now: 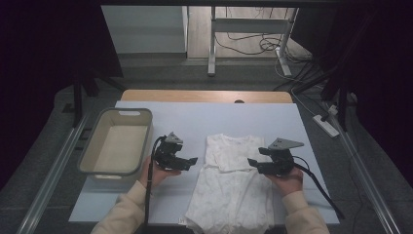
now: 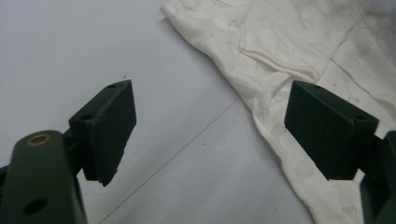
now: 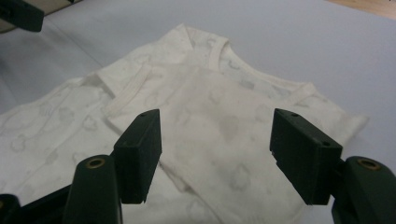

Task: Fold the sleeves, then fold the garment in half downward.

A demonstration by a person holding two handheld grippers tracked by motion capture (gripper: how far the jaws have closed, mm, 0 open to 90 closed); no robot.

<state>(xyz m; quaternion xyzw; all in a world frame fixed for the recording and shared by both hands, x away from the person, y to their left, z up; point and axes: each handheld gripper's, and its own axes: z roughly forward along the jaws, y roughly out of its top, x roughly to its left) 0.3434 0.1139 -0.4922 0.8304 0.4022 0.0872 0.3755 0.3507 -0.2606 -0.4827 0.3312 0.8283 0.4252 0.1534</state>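
A cream garment [image 1: 231, 187] with faint cloud prints lies flat on the pale blue table cover [image 1: 170, 122], neck away from me and sleeves folded in over the chest. My left gripper [image 1: 192, 161] hovers just off the garment's left edge and stands open; in the left gripper view its jaws [image 2: 210, 109] straddle bare cover and the garment's hem [image 2: 280, 60]. My right gripper [image 1: 251, 161] is over the garment's right side, open, with the folded sleeve panel [image 3: 219, 126] below its jaws [image 3: 217, 128] and nothing pinched.
A beige plastic basket [image 1: 92, 146] stands empty at the table's left, close to my left hand. The cover's front edge [image 1: 122, 219] runs near my forearms. Desk legs and cables [image 1: 253, 44] lie on the floor beyond the table.
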